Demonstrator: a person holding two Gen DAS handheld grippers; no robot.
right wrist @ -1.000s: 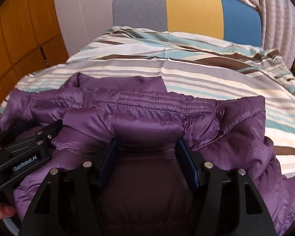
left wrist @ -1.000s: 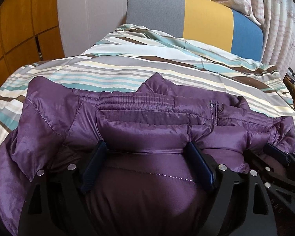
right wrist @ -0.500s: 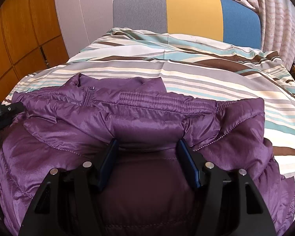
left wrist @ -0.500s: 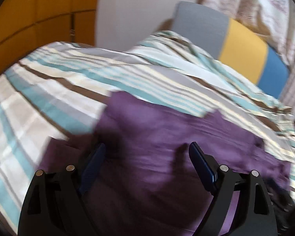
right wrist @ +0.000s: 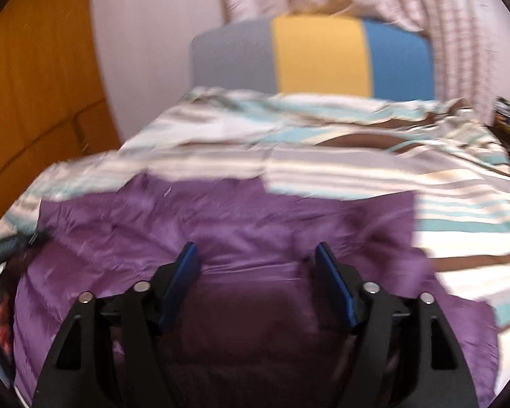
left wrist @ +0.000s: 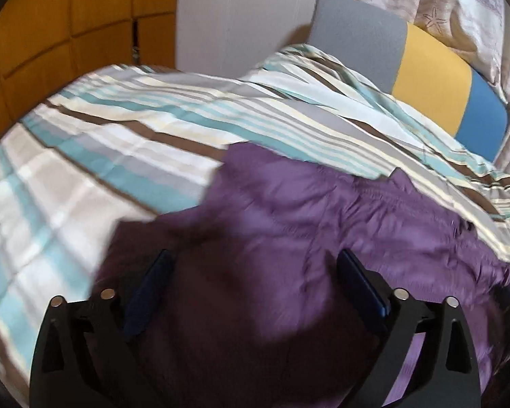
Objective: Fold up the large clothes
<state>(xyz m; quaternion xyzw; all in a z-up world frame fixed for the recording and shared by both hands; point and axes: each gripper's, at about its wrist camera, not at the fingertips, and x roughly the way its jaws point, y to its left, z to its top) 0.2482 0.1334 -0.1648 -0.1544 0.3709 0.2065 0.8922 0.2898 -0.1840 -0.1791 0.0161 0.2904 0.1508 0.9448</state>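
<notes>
- Purple puffer jacket [left wrist: 323,238] lies bunched on the near part of the bed, on the striped cover [left wrist: 146,136]; its far edge runs across the stripes, well short of the headboard [left wrist: 428,78].
- Left tongs [left wrist: 255,272] point down at a slant over the jacket's left portion. Their blue pads [left wrist: 360,282] stand wide apart and the jaws are opening. Jacket fabric shows in the gap below them, but neither pad presses on it, as far as the blurred view lets one judge.
- Right tongs [right wrist: 256,268] also slant downward, less steeply, above the jacket [right wrist: 221,231] toward its right side. Their jaws are spread and opening too; a ridge of quilted fabric lies between the blue pads [right wrist: 183,275], and no pinch on it is visible.
- Seen from the right wrist view, the dark body of the left tongs shows at the jacket's left edge, just beside it, with a bit of the person's hand [right wrist: 0,323] below, at the frame's rim.
- Beyond the jacket the striped cover [right wrist: 357,170] runs to the headboard [right wrist: 319,57], which has grey, yellow and blue panels.
- Left of the headboard stands a pale wall, then orange-brown wooden panelling [left wrist: 68,27]; right of it hangs a patterned curtain [right wrist: 459,34].
</notes>
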